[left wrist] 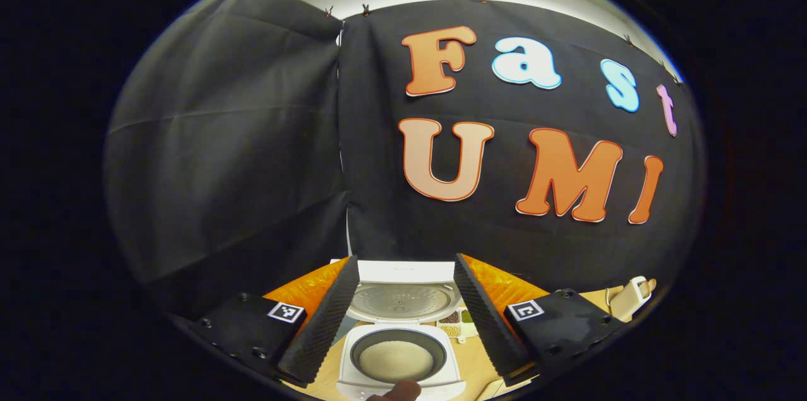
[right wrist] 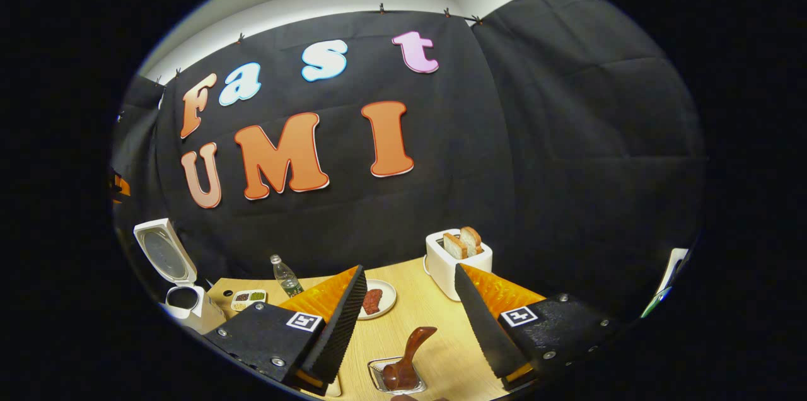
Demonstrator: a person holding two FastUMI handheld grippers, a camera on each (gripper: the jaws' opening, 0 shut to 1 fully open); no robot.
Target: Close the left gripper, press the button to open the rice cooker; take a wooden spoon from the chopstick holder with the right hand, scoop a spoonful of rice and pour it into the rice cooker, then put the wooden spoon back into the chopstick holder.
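My right tongs must come straight down over the spoon standing in the holder on the bench, and close on its handle. They gape wide, empty. My left tongs, also wide and empty, hover above the open cooker.

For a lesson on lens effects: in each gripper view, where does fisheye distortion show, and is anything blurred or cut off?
Left gripper view: the cloth wall bows outward; the open rice cooker sits sharp between the fingers, its front cropped at the bottom edge. Right gripper view: the ceiling line curves; the toaster is crisp, the wooden spoon slightly soft and low, the rice cooker looks small and tilted at the left rim.
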